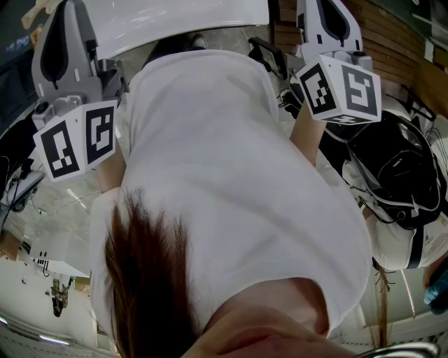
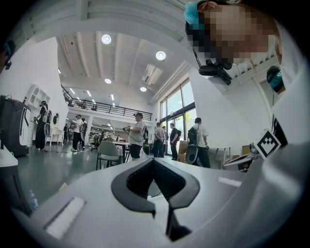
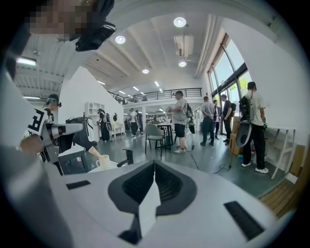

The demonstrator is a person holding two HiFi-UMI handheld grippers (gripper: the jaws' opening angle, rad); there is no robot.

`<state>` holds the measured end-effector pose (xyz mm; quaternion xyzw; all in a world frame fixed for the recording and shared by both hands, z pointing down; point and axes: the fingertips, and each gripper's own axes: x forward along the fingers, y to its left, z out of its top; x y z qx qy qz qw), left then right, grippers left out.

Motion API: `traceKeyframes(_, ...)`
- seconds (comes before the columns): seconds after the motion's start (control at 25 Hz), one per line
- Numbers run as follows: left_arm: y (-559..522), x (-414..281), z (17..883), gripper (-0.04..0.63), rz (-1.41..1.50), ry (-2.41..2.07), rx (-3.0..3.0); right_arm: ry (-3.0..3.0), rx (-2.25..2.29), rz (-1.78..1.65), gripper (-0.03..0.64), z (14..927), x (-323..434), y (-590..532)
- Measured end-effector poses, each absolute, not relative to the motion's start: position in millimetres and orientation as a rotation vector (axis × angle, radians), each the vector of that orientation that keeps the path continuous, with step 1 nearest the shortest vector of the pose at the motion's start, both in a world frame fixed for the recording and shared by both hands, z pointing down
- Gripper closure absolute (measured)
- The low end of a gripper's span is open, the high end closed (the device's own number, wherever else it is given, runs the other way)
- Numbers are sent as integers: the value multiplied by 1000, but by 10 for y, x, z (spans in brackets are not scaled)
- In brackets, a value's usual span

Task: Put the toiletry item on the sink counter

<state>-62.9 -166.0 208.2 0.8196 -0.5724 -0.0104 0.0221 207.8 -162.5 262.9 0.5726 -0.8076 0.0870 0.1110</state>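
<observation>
No toiletry item can be made out in any view. In the head view my left gripper [image 1: 66,63] and right gripper [image 1: 329,28] are raised on either side of a white shirt [image 1: 224,182] that fills the picture. In the left gripper view, the left gripper [image 2: 154,160] has its jaws together with nothing between them. The right gripper [image 3: 155,163] also has its jaws together and empty. Both point level into a large hall. A white counter with a black faucet [image 3: 127,157] and a white mug [image 3: 102,162] lies left of the right gripper.
Several people stand in the hall round a table and a grey chair [image 2: 107,151]. A black bag [image 1: 395,168] lies at the right of the head view, with a teal object [image 1: 437,290] at the right edge. A white surface [image 1: 182,21] runs along the top.
</observation>
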Motion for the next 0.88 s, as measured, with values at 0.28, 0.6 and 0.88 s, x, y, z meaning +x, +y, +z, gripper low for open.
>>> traceKeyframes(0.28,-1600,-653,2031,586,-35,-1778,2544,-2380,1683,251,606,2591,2048,-1569)
traceKeyframes(0.6,-1551,-670,2002,586,-38,-1782,2549,-2370,1663,220,606,2576,2021,-1513)
traceKeyframes(0.88,-1603,-646,2027,586,-36,-1785,2546,-2367,1663,222,606,2609,2056,-1561)
